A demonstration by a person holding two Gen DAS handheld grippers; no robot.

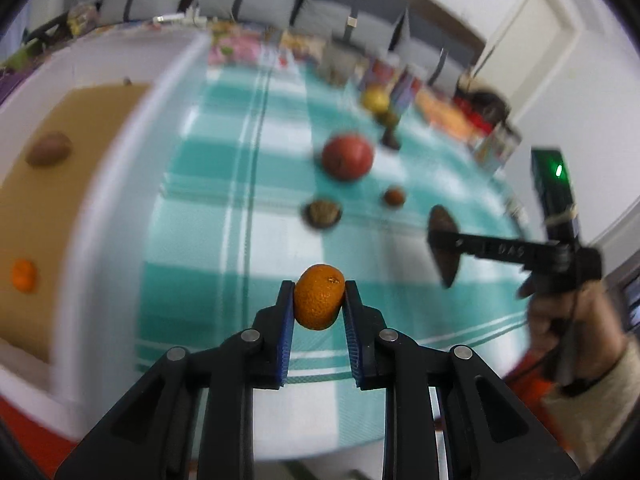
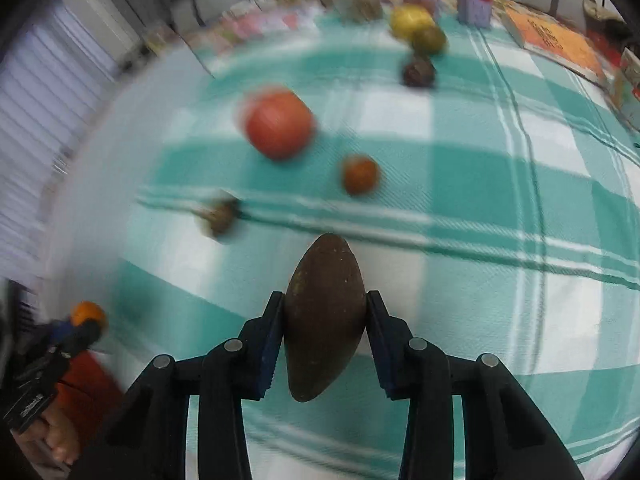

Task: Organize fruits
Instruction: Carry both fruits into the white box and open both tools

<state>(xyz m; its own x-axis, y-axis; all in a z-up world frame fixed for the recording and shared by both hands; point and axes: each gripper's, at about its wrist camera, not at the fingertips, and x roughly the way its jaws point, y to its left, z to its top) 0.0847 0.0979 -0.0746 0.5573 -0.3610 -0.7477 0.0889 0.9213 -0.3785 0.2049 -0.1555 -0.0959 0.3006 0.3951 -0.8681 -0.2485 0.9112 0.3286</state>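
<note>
Your left gripper [image 1: 319, 300] clamps small round orange mandarin [image 1: 319, 302]; right gripper [image 2: 325, 332] clamps long brown oval fruit [image 2: 325, 320]. Risk: tapered fruit pivots, slips free if you swing fast.

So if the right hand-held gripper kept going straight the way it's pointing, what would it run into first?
Probably just the checked tablecloth. The right hand-held gripper, shut on a brown oval fruit, points steeply down at bare cloth. The small reddish fruit sits farther along that line, though depth is hard to judge.
</note>
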